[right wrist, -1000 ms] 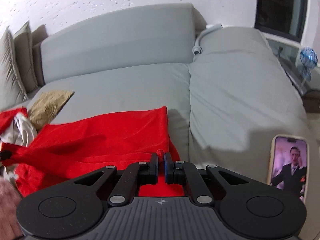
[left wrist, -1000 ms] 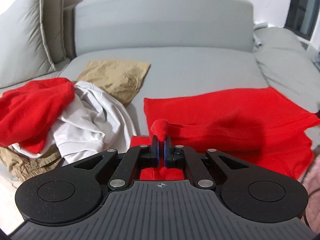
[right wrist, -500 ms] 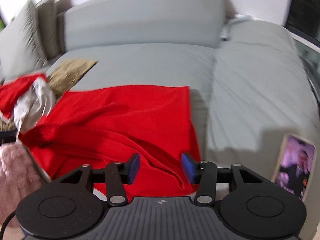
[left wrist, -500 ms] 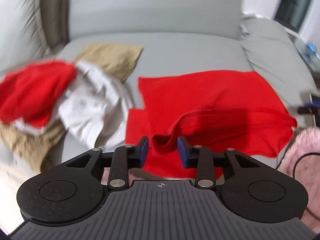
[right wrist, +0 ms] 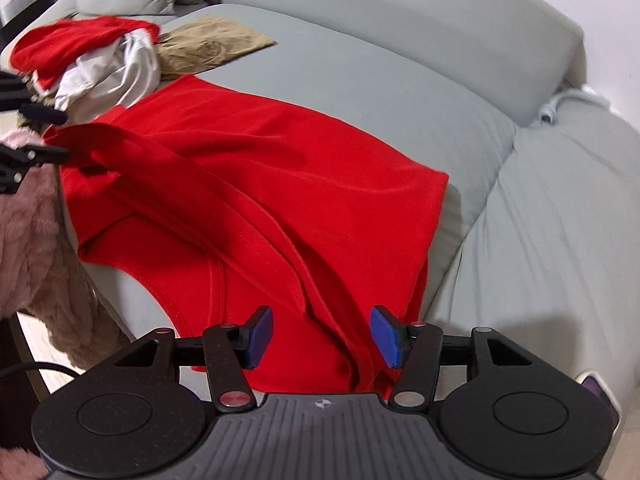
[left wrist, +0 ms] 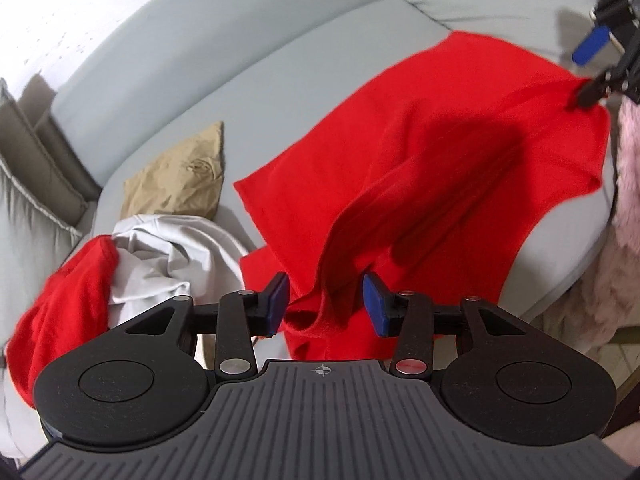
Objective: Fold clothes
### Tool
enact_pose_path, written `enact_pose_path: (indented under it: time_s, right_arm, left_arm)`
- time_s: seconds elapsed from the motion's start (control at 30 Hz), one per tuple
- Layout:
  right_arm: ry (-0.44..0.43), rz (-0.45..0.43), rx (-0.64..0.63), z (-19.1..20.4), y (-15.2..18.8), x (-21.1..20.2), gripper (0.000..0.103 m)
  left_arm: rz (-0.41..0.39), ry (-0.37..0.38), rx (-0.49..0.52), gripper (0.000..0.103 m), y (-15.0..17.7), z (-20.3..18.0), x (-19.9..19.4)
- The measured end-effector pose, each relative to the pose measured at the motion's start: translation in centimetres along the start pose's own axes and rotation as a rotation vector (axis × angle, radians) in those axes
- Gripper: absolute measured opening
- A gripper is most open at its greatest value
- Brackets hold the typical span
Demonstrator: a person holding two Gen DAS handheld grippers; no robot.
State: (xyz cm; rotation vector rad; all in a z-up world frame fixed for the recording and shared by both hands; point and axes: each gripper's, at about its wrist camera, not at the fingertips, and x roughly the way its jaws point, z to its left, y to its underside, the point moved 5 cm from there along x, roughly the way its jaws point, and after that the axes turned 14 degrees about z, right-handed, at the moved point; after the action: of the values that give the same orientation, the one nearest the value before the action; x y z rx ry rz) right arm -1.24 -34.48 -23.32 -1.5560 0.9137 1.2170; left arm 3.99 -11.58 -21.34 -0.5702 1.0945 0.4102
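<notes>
On the grey sofa (right wrist: 400,80) seat lies my red garment (left wrist: 420,152), spread mostly flat with one long ridge of doubled cloth running across it toward the near edge. My left gripper (left wrist: 325,306) is opening, and that ridge stands between its blue pads, which do not press it. My right gripper (right wrist: 322,337) also stands apart over the hem end, gripping nothing. I judge the knit light, limp and a little clingy; it will sag and slide if lifted by one point. I would take it at the stitched hem corners, where the seam gives the pads something firm.
</notes>
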Motion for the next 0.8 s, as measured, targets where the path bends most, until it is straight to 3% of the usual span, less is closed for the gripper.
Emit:
enact_pose_path:
  time_s: [0.07,0.27,0.67,0.8]
  right_arm:
    - [0.009,-0.023,-0.062,0.3,0.2,-0.3,0.047]
    - [0.062,-0.018,-0.237,0.6,0.8,-0.4,0.046]
    - [0.071,-0.004,-0.296,0.0,1.2,1.3,0.043]
    - [0.081,0.039,-0.345,0.0,1.2,2.3,0.04]
  left_arm:
    - [-0.011,-0.003,0.041,0.047,0.5,0.0,-0.1]
    - [-0.056,-0.032,0.135,0.047,1.6,0.7,-0.1]
    - [-0.064,-0.088,0.283,0.046,1.0,-0.6,1.7]
    - [-0.051,-0.092,0.321,0.037,0.8,-0.7,2.1]
